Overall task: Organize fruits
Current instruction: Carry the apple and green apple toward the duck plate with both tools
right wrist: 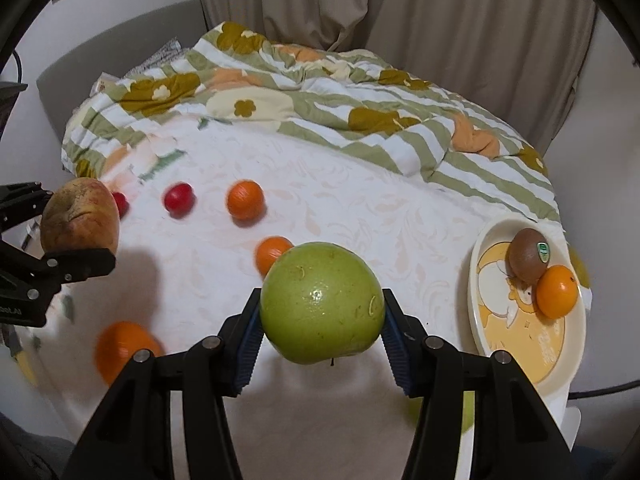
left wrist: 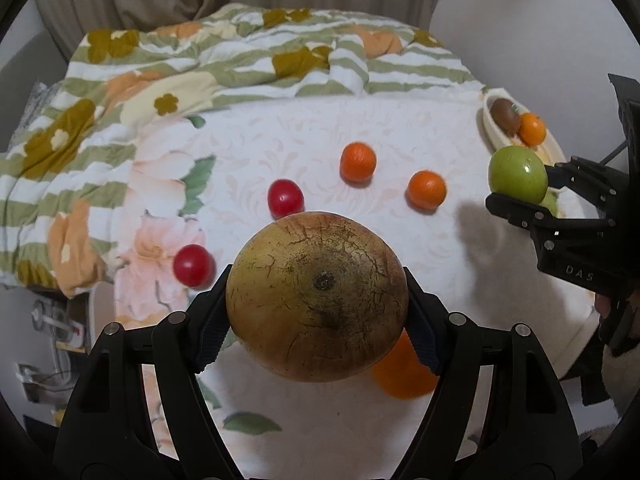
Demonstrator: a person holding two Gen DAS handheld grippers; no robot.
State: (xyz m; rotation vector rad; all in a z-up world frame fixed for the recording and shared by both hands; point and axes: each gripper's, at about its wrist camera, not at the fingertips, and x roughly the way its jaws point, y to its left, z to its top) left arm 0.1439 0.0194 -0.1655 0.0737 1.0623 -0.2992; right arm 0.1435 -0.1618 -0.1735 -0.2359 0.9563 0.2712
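Left claw: the left gripper (left wrist: 318, 312) is clamped on a big russet apple (left wrist: 318, 296), held up off the white bedsheet (left wrist: 304, 140).
Right claw: the right gripper (right wrist: 322, 320) is clamped on a green apple (right wrist: 322, 304), also lifted, with the plate (right wrist: 486, 344) off to its right.
Plate: sits at the right edge of the bed; a kiwi (right wrist: 528, 260) with a sticker and an orange (right wrist: 557, 292) are already on it, touching each other.
Still loose on the sheet: three oranges, one far (left wrist: 358, 161), one to its right (left wrist: 426, 189), one close and half hidden under the russet apple (left wrist: 404, 376); and two small red fruits (left wrist: 285, 198) (left wrist: 193, 265), likely tomatoes or plums.
Behind: a crumpled flowered quilt (left wrist: 200, 64) fills the far half of the bed.
Progress: I'd judge it under halfway. Two fruits are plated, two are in hand and not yet set down, five are waiting.
Room on plate: looks tight for everything; the apples are bulky.
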